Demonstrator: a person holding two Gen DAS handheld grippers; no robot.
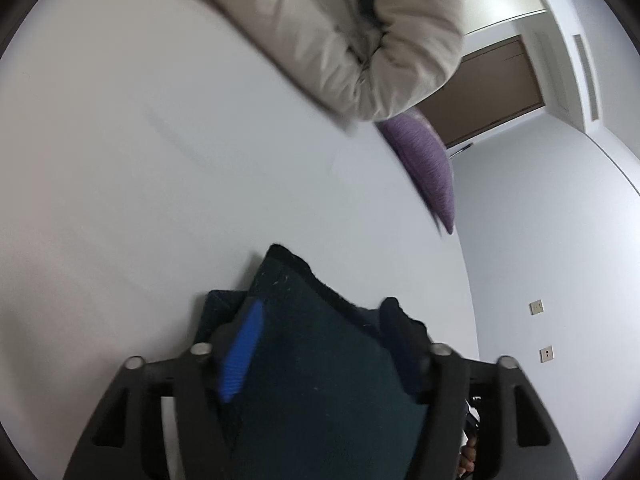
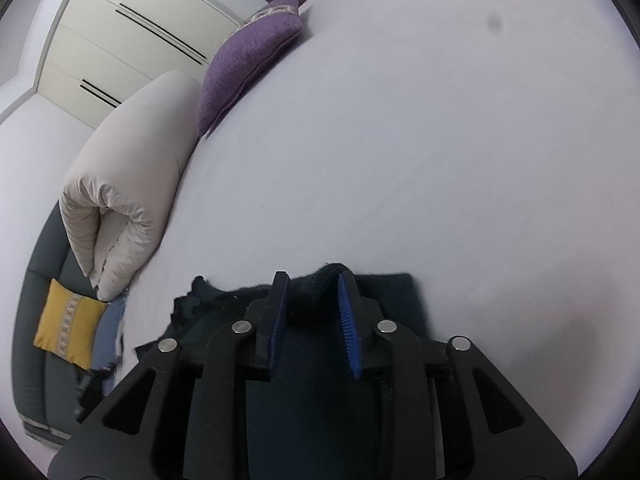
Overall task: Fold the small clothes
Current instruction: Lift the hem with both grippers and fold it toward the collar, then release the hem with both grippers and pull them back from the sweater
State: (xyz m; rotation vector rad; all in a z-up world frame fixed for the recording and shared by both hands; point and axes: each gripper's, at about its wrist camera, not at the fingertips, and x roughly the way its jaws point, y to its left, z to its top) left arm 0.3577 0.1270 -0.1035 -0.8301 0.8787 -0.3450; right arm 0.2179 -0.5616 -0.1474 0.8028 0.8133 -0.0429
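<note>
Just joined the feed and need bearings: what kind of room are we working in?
Most likely a bedroom: a wide bed sheet with a purple cushion, a rolled pale duvet, and built-in wardrobe doors.

One dark garment, one purple cushion, one yellow cushion, one rolled beige duvet.

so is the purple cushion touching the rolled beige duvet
Cannot tell. In the right wrist view the purple cushion and beige duvet meet at an overlap; the left wrist view is blurred there.
</note>
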